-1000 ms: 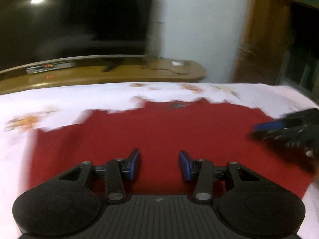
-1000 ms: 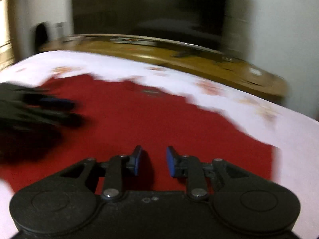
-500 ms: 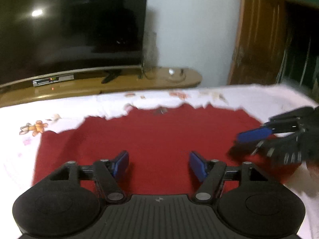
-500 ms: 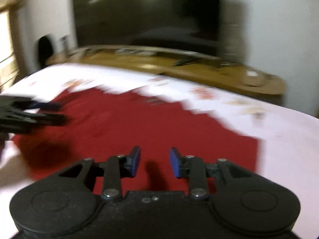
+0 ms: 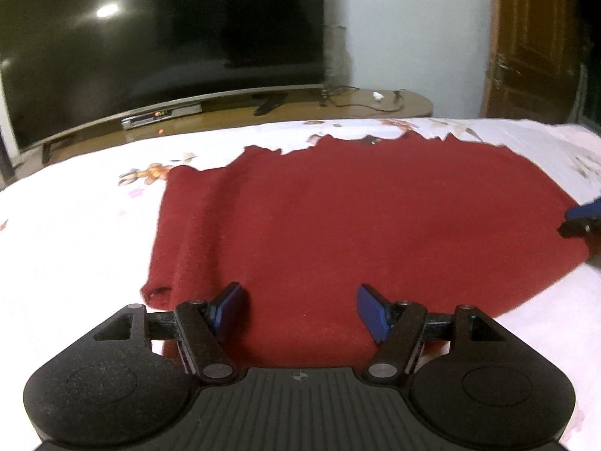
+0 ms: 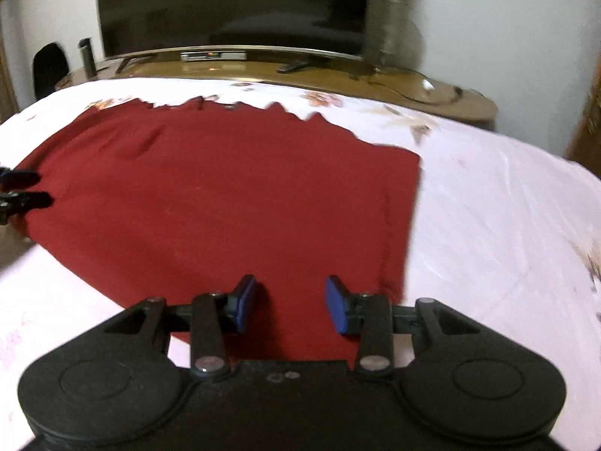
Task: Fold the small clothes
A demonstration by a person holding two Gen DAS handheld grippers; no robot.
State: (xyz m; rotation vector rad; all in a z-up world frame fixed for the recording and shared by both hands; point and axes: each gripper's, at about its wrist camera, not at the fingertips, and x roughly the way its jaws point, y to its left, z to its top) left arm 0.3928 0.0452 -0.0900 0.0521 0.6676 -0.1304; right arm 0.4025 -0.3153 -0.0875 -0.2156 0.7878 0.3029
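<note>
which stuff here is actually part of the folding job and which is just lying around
Part of the job:
- red garment, spread flat on the white floral sheet
- left gripper, open above its near edge
- right gripper, jaws just opening, nothing between them

Just lying about:
- television
- wooden stand
- set-top box

The garment point(image 5: 357, 225) lay spread flat on the bed point(image 5: 82, 233), reaching toward its far edge, with the left hand-held gripper point(image 5: 298, 310) over its near-left part, the right hand-held gripper point(image 6: 291, 302) over its near-right part, and the television point(image 5: 157, 49) beyond the bed's far edge.
</note>
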